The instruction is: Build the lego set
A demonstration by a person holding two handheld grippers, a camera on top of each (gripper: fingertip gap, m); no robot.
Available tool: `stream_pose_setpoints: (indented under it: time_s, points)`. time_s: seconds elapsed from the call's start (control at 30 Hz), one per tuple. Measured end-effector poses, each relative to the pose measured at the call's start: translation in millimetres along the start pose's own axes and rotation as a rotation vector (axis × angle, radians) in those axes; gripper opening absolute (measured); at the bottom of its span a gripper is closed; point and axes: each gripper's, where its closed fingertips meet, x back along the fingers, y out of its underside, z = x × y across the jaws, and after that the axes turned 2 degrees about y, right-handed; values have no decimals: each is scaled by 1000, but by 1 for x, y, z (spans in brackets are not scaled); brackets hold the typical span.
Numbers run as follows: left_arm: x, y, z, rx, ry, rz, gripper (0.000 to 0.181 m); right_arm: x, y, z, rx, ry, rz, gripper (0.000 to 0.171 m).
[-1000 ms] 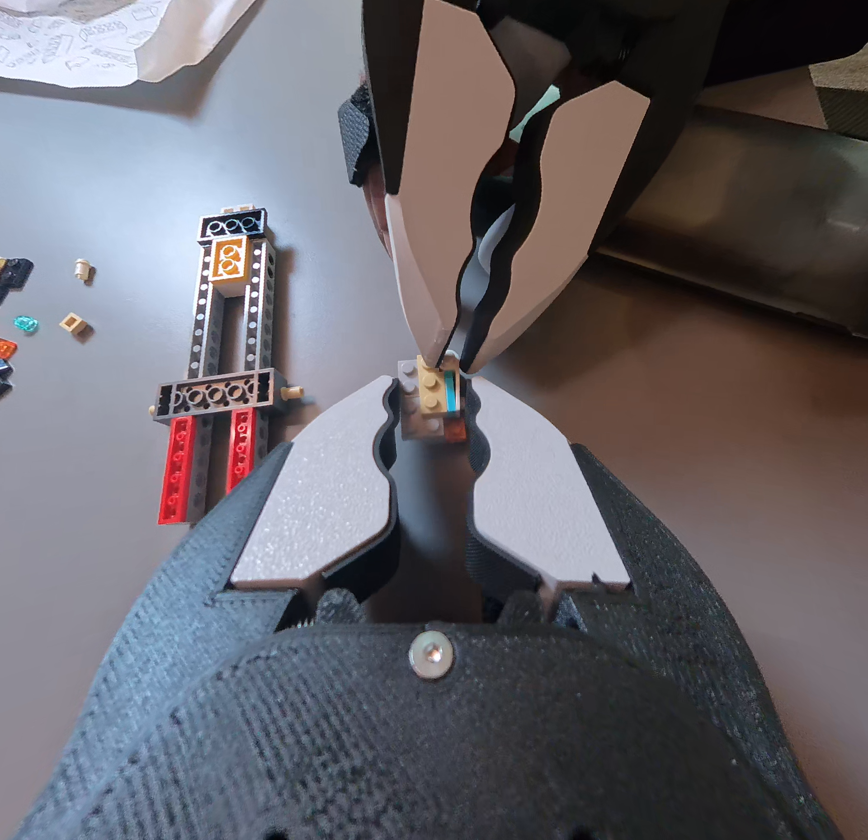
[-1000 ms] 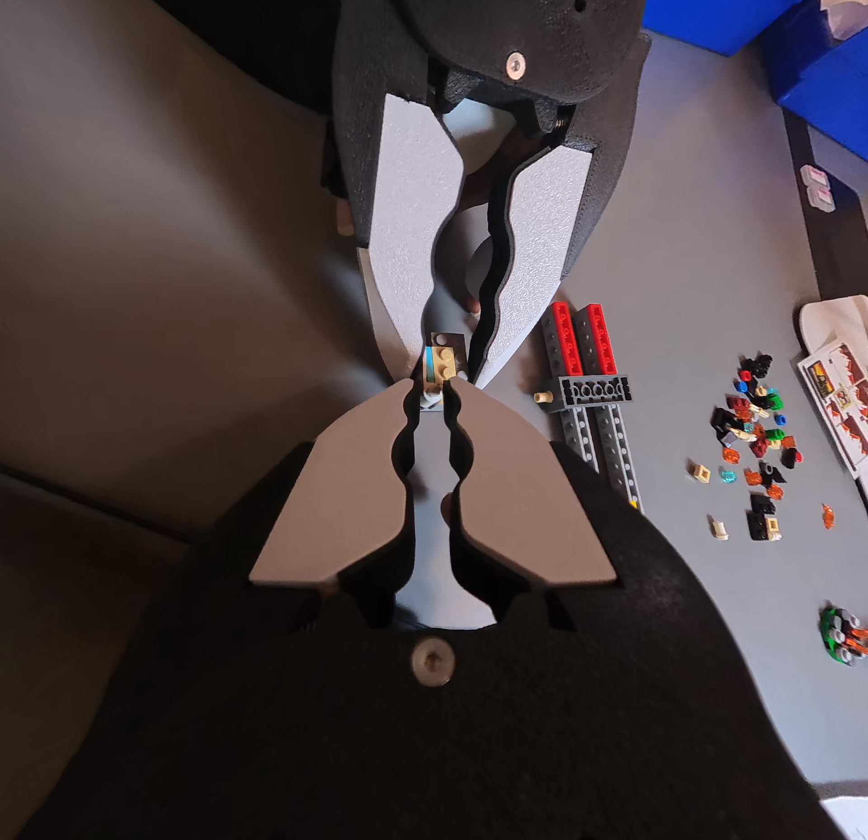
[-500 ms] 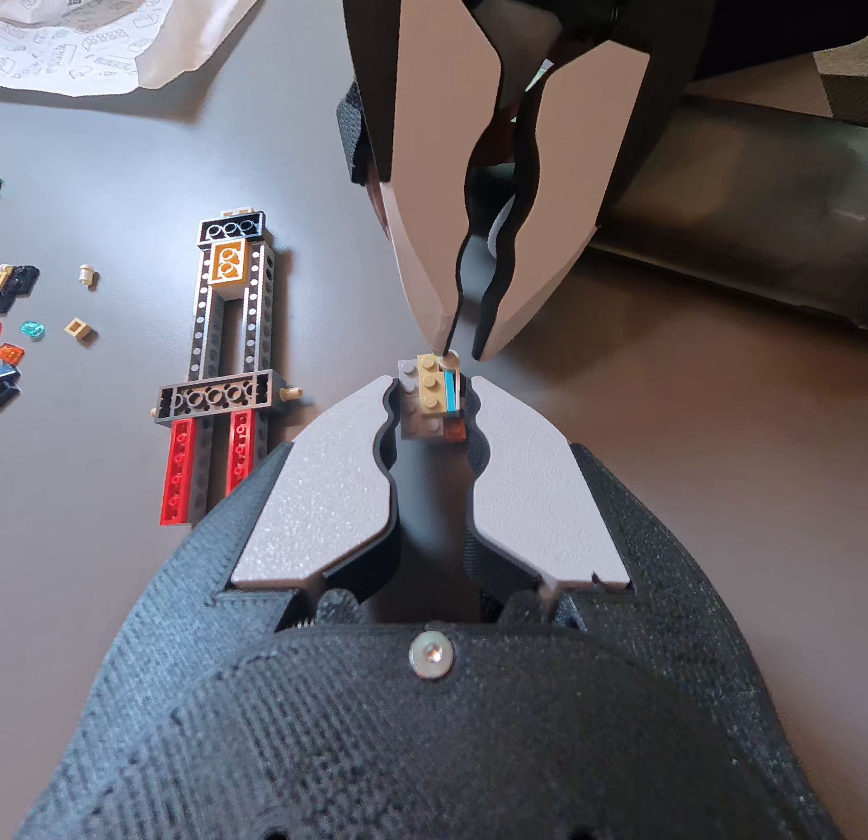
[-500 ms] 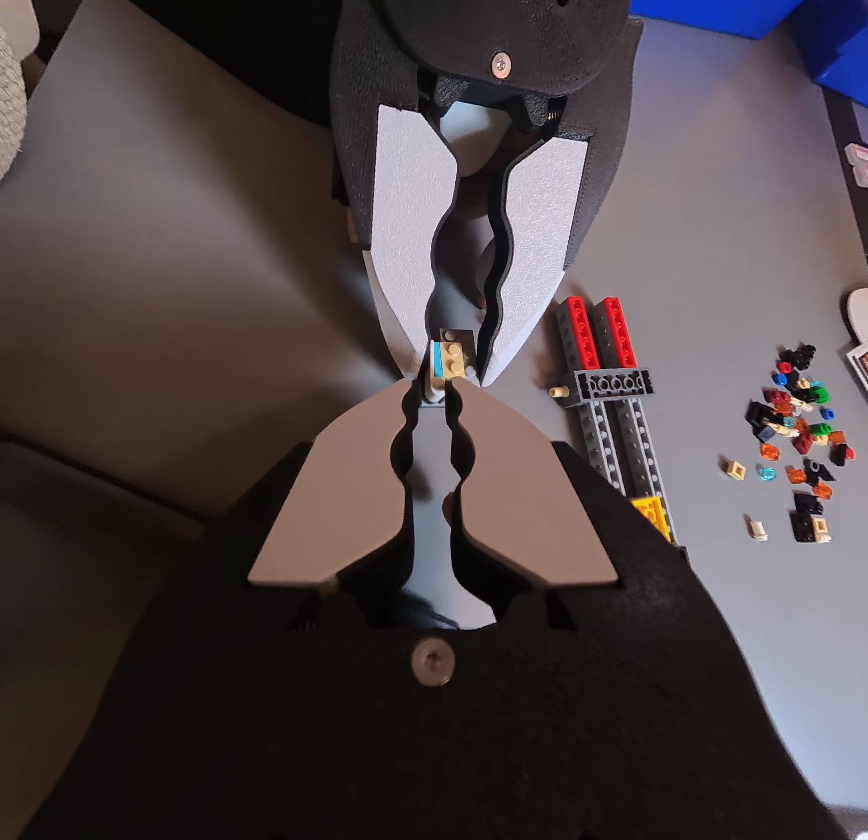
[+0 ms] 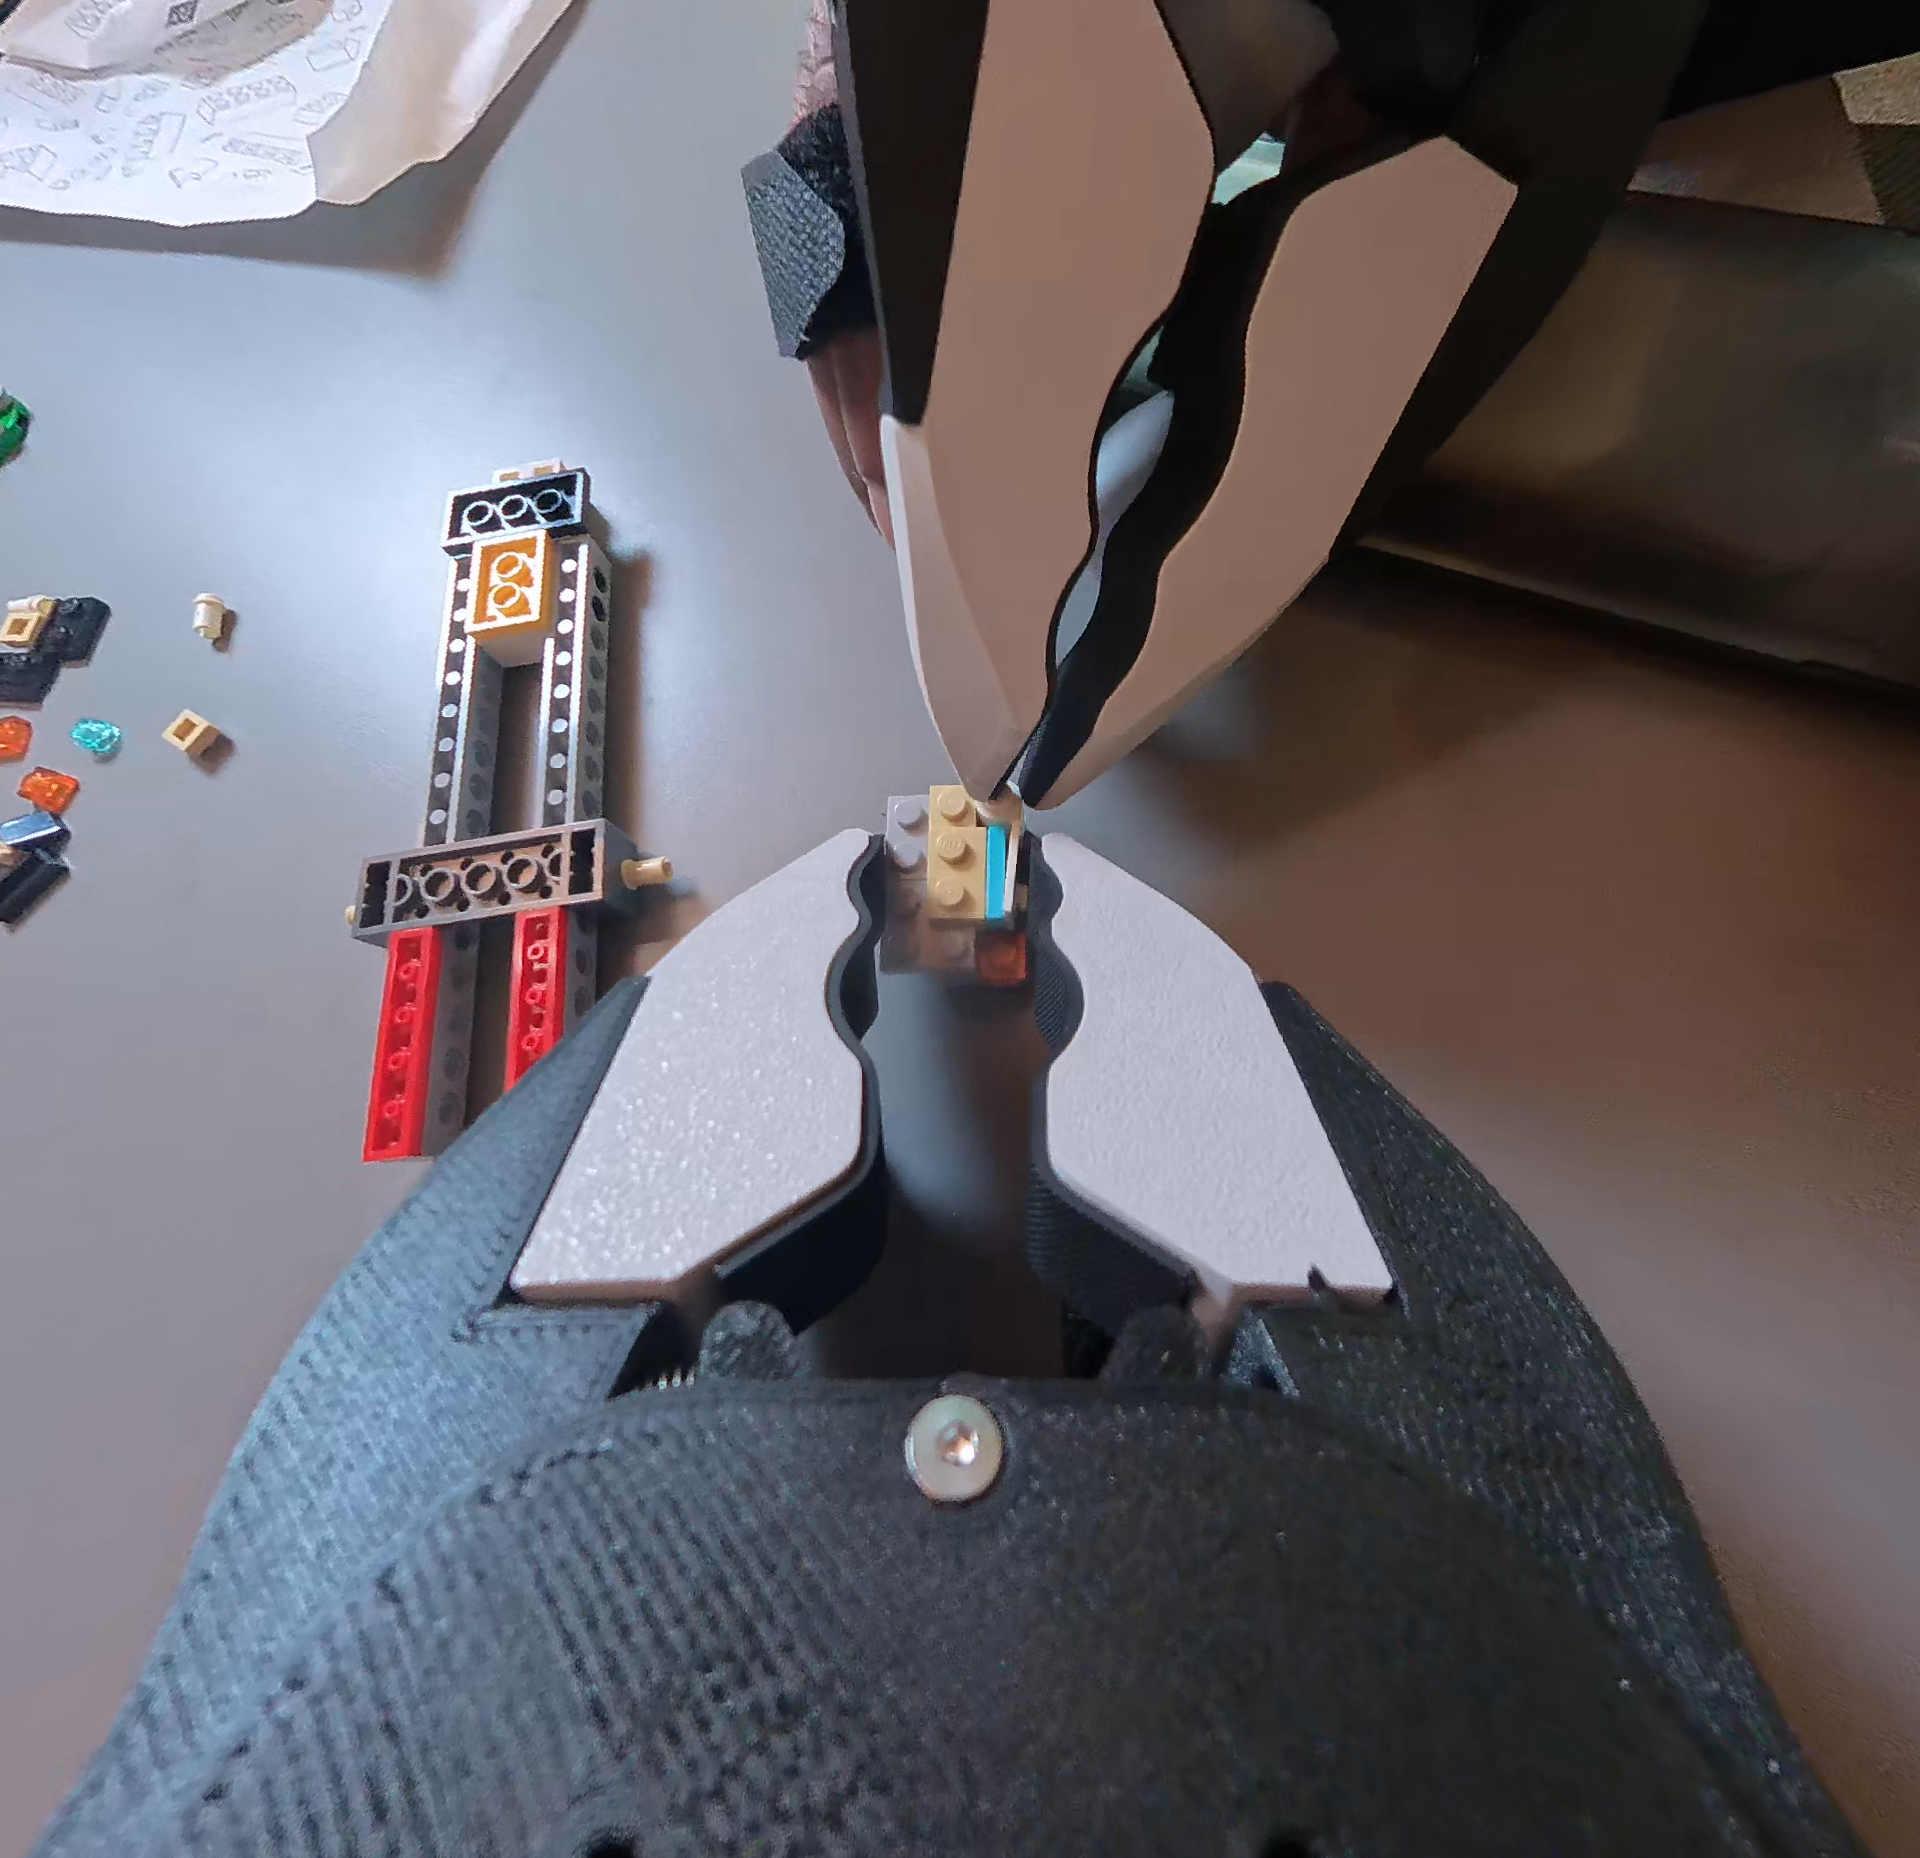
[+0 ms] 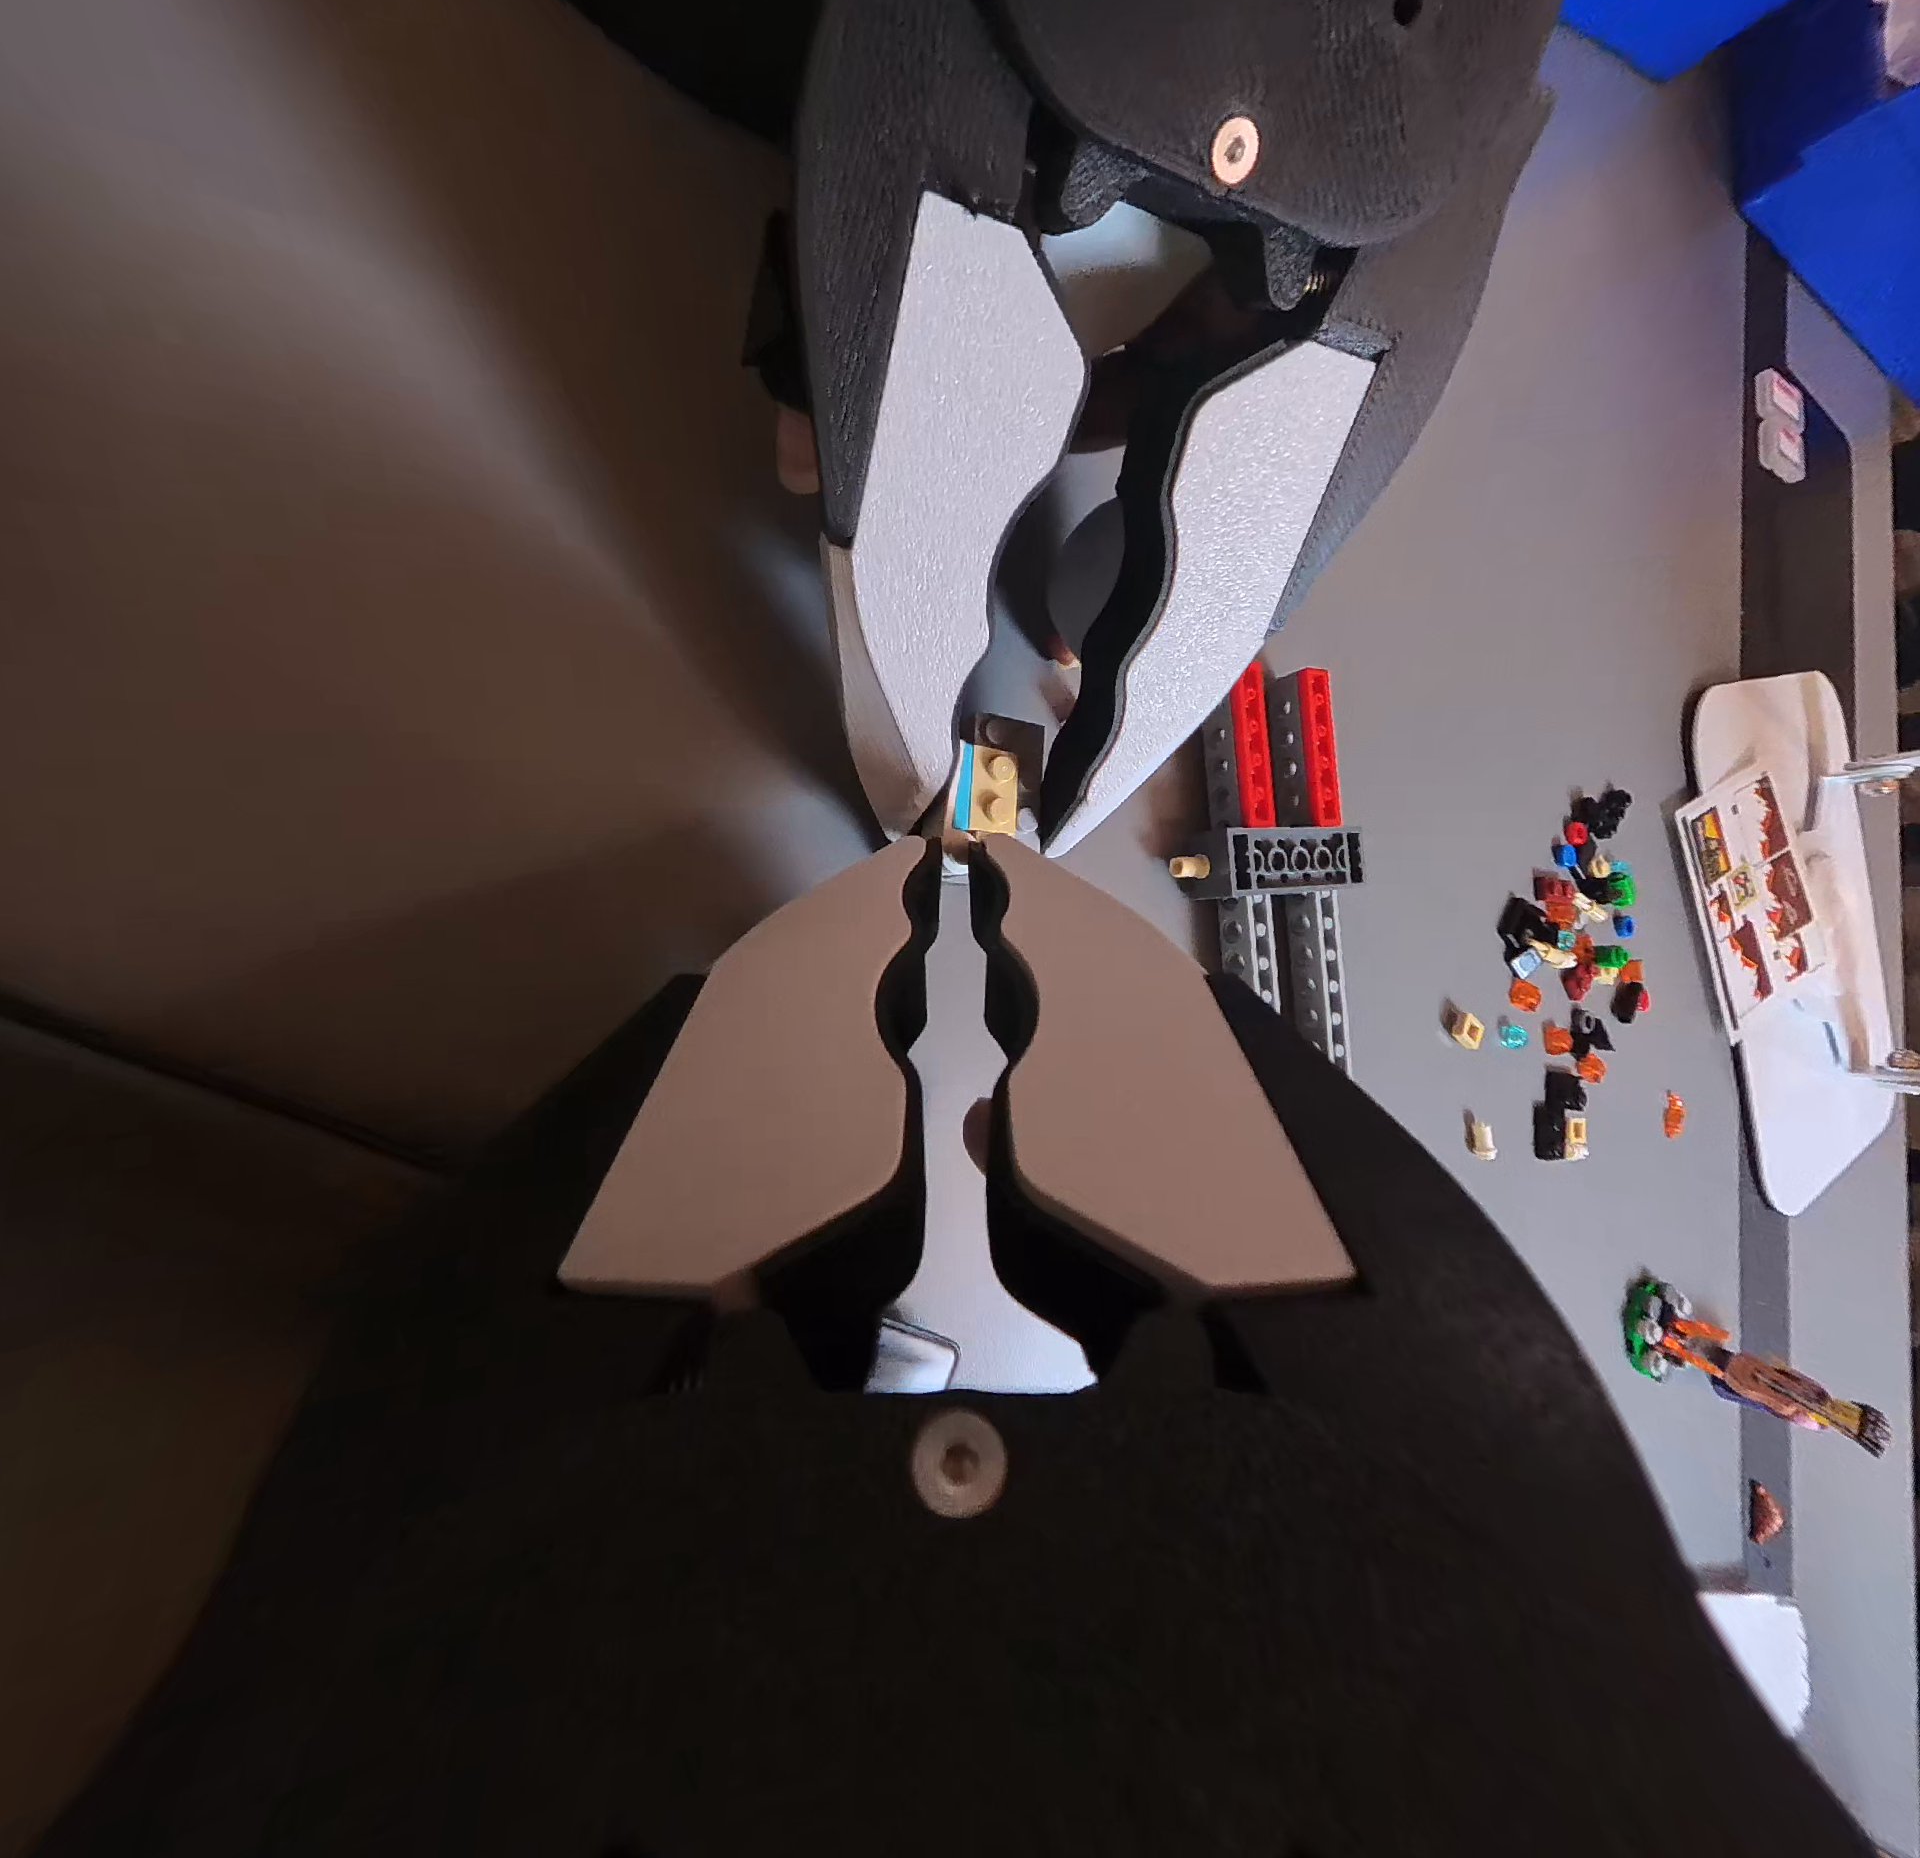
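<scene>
In the left wrist view, the left gripper (image 5: 956, 873) is clamped on the small brick assembly (image 5: 958, 886) above the table (image 5: 1455, 977) – the right gripper (image 5: 1006, 792) pinches a tiny pale piece (image 5: 1001, 796) against its top. Right wrist view: same meeting, beam frame (image 6: 1286, 852) nearby.

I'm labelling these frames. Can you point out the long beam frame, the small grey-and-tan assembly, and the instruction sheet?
Beam frame (image 5: 499, 800): left wrist view, on a grey beam.
Small assembly (image 5: 956, 858): left wrist view, on its tan plate.
Instruction sheet (image 6: 1756, 899): right wrist view, on the printed page.
</scene>
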Motion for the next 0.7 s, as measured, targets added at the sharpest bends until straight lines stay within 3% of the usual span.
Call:
stream_pose_setpoints:
  time_s: [0.23, 0.37, 0.53, 0.7]
  points:
    - [1, 1, 0, 2, 7, 0, 26, 0, -2, 1, -83, -26, 59, 6]
    - [12, -10, -2, 109, 75, 74, 26, 9, -5, 9, -112, -16, 135, 16]
    - [34, -25, -5, 350, 269, 220, 26, 18, -21, 16, -49, 58, 247, 35]
    - [45, -35, 6, 491, 467, 286, 26, 26, -38, 19, 1, 121, 323, 38]
